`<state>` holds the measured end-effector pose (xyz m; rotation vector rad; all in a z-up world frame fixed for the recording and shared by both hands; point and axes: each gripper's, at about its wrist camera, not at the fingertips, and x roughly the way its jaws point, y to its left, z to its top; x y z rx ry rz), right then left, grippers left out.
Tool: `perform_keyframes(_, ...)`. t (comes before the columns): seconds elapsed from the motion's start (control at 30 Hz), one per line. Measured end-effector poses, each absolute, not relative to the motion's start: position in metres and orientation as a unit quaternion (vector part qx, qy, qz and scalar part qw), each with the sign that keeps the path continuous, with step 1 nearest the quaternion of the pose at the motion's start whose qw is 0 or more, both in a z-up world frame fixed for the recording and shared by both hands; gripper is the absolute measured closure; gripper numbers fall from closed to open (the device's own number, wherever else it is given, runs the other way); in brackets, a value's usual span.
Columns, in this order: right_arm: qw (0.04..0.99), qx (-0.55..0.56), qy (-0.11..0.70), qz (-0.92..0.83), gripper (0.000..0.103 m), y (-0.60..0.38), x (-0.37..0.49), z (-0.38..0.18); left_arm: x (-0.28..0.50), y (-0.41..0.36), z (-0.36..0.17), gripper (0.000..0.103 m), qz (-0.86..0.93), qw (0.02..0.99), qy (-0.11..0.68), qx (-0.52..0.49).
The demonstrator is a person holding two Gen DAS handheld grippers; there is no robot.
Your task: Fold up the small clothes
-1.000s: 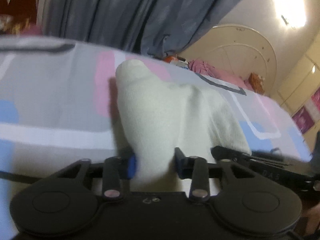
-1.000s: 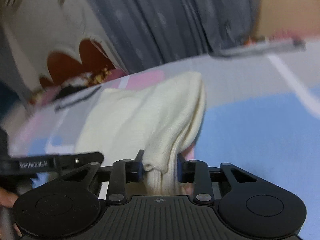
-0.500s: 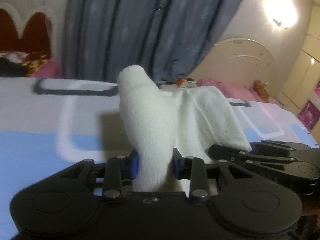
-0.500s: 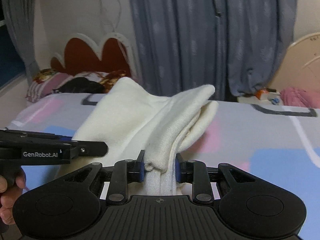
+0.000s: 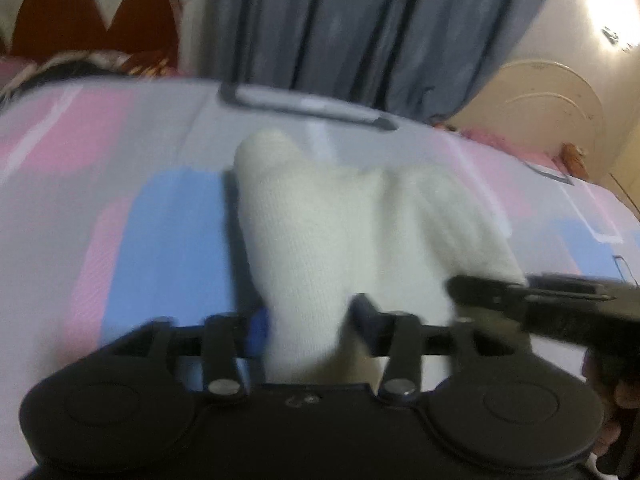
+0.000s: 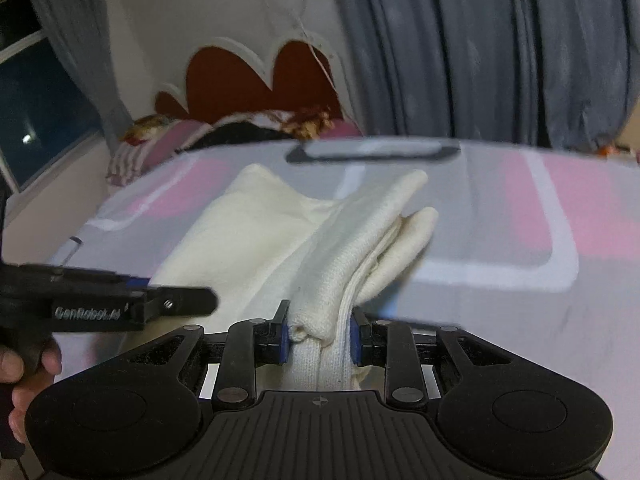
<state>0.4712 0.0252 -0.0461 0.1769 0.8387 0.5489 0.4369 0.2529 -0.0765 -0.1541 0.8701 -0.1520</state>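
The white cloth (image 5: 332, 232) has come down onto the bed (image 5: 152, 216). The left gripper (image 5: 306, 324) fingers are opening around it; the right gripper (image 6: 318, 336) pinches it. Lopsided letting-go could undo the fold.

Black ribbed gripper (image 6: 320, 334), blue-padded fingers (image 6: 283, 338)

Blue-grey curtains (image 6: 500, 48) are hanging behind a bed sheet (image 6: 520, 240) patterned pink, blue and grey, a scalloped red headboard (image 6: 256, 76) is standing against the wall, and a wall lamp (image 5: 608, 12) is glowing.
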Motion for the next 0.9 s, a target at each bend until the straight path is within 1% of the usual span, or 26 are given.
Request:
perform_keyframes(0.03,0.867,0.106,0.413,0.257,0.076,0.017,0.474,-0.052,0.430,0.257,-0.080,0.029,-0.072,0.904,0.414,-0.078)
perform_keyframes(0.1,0.858,0.156,0.426,0.241,0.074,0.001,0.480,-0.064,0.427,0.262,-0.080,0.026,-0.078,0.906,0.410,-0.078)
perform_keyframes(0.13,0.857,0.165,0.425,0.240,0.073,-0.004,0.481,-0.065,0.425,0.266,-0.077,0.027,-0.080,0.905,0.410,-0.081)
perform_keyframes(0.17,0.859,0.170,0.422,0.237,0.069,-0.007,0.482,-0.064,0.424,0.272,-0.072,0.030,-0.076,0.907,0.406,-0.082)
perform_keyframes(0.23,0.864,0.173,0.412,0.231,0.066,-0.012,0.483,-0.053,0.415,0.287,-0.055,0.049,-0.068,0.922,0.372,-0.086)
perform_keyframes(0.3,0.889,0.158,0.369,0.222,0.065,-0.013,0.480,-0.032,0.416,0.293,-0.039,0.049,-0.089,0.930,0.342,-0.103)
perform_keyframes(0.37,0.901,0.128,0.349,0.225,0.066,-0.004,0.484,-0.016,0.428,0.283,-0.032,0.049,-0.112,0.930,0.338,-0.092)
perform_keyframes(0.4,0.904,0.104,0.347,0.226,0.073,0.006,0.488,-0.013,0.435,0.275,-0.032,0.049,-0.117,0.929,0.343,-0.075)
perform_keyframes(0.47,0.903,0.055,0.360,0.229,0.081,0.031,0.499,-0.014,0.449,0.258,-0.041,0.061,-0.130,0.921,0.364,-0.058)
perform_keyframes(0.5,0.898,0.027,0.374,0.230,0.082,0.046,0.506,-0.020,0.453,0.253,-0.048,0.075,-0.133,0.914,0.380,-0.054)
perform_keyframes(0.53,0.891,-0.001,0.395,0.223,0.082,0.057,0.513,-0.030,0.457,0.245,-0.057,0.076,-0.132,0.908,0.396,-0.045)
perform_keyframes(0.57,0.887,-0.026,0.412,0.205,0.082,0.063,0.518,-0.041,0.456,0.237,-0.063,0.076,-0.128,0.907,0.400,-0.031)
perform_keyframes(0.63,0.888,-0.022,0.417,0.193,0.081,0.058,0.519,-0.050,0.448,0.233,-0.063,0.076,-0.121,0.911,0.394,-0.007)
perform_keyframes(0.67,0.887,-0.017,0.422,0.186,0.081,0.055,0.520,-0.047,0.445,0.233,-0.057,0.072,-0.123,0.912,0.390,-0.008)
perform_keyframes(0.7,0.890,-0.013,0.420,0.179,0.081,0.053,0.518,-0.039,0.440,0.233,-0.051,0.071,-0.126,0.914,0.386,-0.009)
perform_keyframes(0.73,0.896,-0.013,0.404,0.185,0.081,0.050,0.511,-0.029,0.434,0.235,-0.048,0.071,-0.124,0.915,0.383,-0.007)
perform_keyframes(0.77,0.900,-0.015,0.390,0.195,0.081,0.048,0.502,-0.021,0.426,0.236,-0.046,0.067,-0.121,0.917,0.379,-0.002)
perform_keyframes(0.9,0.893,-0.049,0.381,0.235,0.081,0.057,0.466,-0.011,0.387,0.238,-0.050,0.062,-0.108,0.922,0.372,0.008)
